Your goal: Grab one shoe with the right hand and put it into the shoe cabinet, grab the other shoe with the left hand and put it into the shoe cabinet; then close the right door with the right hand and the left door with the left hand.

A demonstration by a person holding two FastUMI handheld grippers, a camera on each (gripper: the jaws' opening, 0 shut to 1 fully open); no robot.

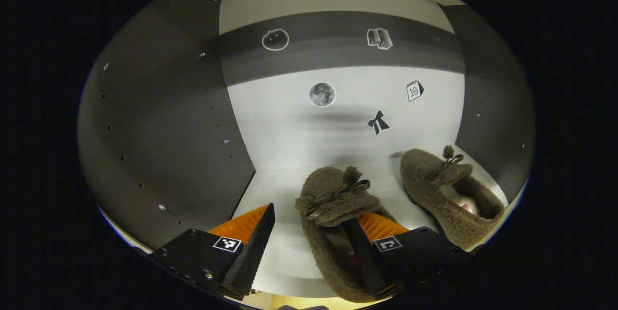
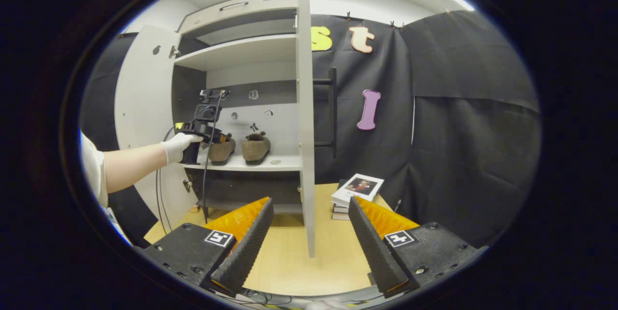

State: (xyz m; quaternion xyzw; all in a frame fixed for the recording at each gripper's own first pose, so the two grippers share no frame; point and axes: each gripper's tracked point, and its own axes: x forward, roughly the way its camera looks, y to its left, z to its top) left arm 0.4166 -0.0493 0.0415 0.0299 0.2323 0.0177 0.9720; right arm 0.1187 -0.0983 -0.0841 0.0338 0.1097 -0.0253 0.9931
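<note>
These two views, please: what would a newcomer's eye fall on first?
Probably the pair of fuzzy brown shoes, one with the left gripper open around its side, the other beside it on the cabinet shelf. Next, the open right door, edge-on ahead of the open right gripper.

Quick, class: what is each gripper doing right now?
Left gripper: open, one finger inside the nearer shoe on the shelf.
Right gripper: open, holding nothing.

Two fuzzy, rough fleece-like shoes, near shoe (image 1: 333,204), far shoe (image 1: 449,189), on a smooth matt shelf (image 1: 280,189), matt cabinet door (image 2: 304,107), pale wood-look tabletop (image 2: 333,252), glossy book cover (image 2: 359,187), black cloth wall (image 2: 458,131), cloth glove (image 2: 177,145)
</note>
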